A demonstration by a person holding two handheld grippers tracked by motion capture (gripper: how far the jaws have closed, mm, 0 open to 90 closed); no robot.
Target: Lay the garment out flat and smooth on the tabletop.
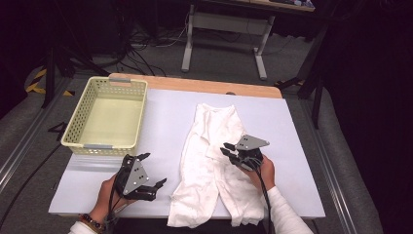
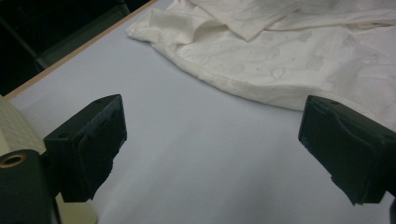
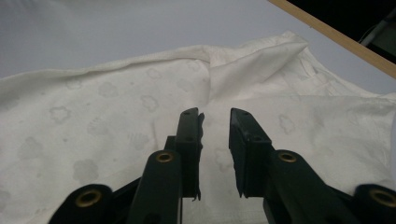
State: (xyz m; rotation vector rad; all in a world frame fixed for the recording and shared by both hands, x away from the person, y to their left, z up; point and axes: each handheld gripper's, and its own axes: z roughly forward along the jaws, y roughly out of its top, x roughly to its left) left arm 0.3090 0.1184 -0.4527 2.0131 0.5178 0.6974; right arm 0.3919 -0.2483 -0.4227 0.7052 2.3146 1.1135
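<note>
A white garment (image 1: 214,161) with a faint cloud print lies spread lengthwise on the white table cover (image 1: 165,122); part of it is folded over itself near the middle. My right gripper (image 1: 228,150) hovers low over that middle part of the garment (image 3: 93,116). In the right gripper view its jaws (image 3: 215,116) stand a narrow gap apart, and nothing is pinched between them. My left gripper (image 1: 155,169) is at the front left, just left of the garment's lower edge (image 2: 289,60). Its jaws (image 2: 215,140) are spread wide over bare cover, holding nothing.
A pale yellow plastic basket (image 1: 117,82) stands empty at the back left of the table, and its corner (image 2: 14,126) appears in the left gripper view. The wooden table edge (image 1: 195,84) runs along the back. Beyond it are floor cables and a desk frame (image 1: 224,29).
</note>
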